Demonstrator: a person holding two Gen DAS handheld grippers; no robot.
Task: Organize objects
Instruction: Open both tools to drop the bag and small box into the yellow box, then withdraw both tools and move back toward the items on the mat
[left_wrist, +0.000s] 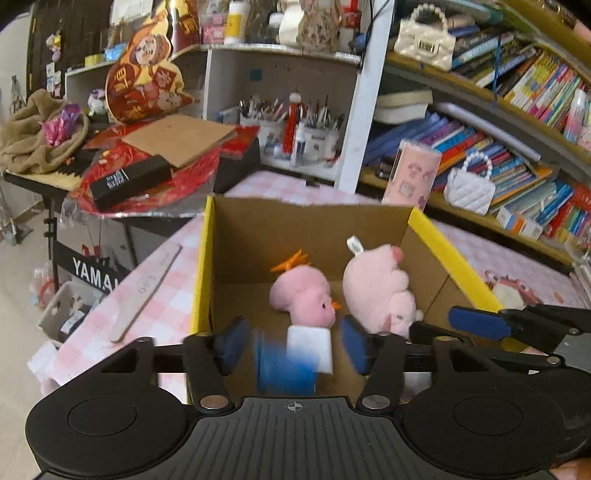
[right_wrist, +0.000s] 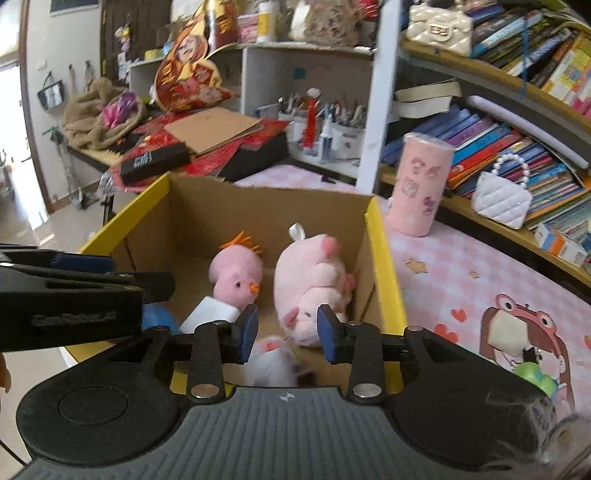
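An open cardboard box with yellow rims stands on the pink checked table. Inside lie a pink chick plush and a pink pig plush, with a white block in front of the chick. My left gripper hangs open over the box's near side. A blurred blue object sits between its pads, which do not touch it. My right gripper is open beside the pig, with a blurred white and pink soft thing just below its pads.
A nail file lies on the table left of the box. A pink cylinder stands behind the box's right corner. Bookshelves with white handbags line the right. A cluttered keyboard stand is at the far left.
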